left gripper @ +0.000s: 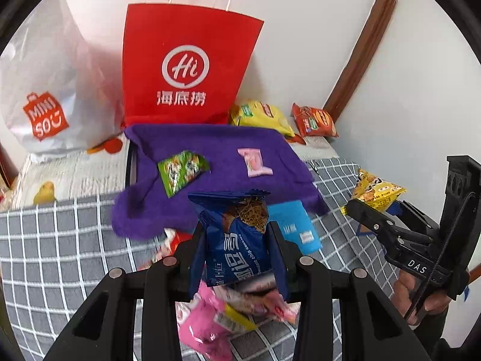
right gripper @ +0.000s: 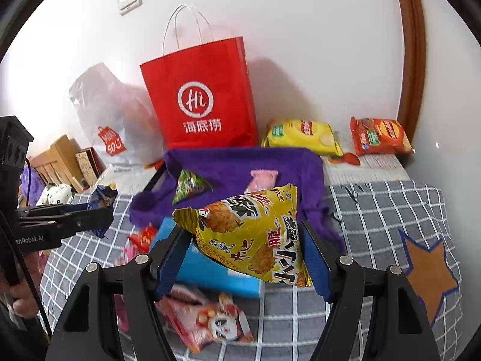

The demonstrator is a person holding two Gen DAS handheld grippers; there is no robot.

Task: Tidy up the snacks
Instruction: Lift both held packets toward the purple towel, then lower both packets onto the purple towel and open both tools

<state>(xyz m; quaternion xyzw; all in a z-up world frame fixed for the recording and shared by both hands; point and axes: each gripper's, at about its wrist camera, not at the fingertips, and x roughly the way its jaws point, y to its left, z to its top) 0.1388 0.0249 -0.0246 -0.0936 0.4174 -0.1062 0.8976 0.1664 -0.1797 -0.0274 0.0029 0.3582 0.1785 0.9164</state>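
My left gripper (left gripper: 237,240) is shut on a blue cookie packet (left gripper: 237,252), held above the grey checked bedcover. My right gripper (right gripper: 243,246) is shut on a yellow snack packet (right gripper: 252,234), also held up; it shows at the right of the left wrist view (left gripper: 375,194). Ahead lies a purple cloth (left gripper: 216,150) with a green packet (left gripper: 182,171) and a pink packet (left gripper: 254,162) on it. In the right wrist view the purple cloth (right gripper: 234,162) carries the green packet (right gripper: 191,186) and the pink packet (right gripper: 261,180), partly hidden by the yellow one.
A red paper bag (left gripper: 186,66) and a white Miniso bag (left gripper: 45,90) stand against the wall. Yellow (right gripper: 303,135) and orange (right gripper: 378,135) chip bags lie at the back right. A light blue box (right gripper: 210,267) and loose pink and red packets (right gripper: 210,322) lie below the grippers.
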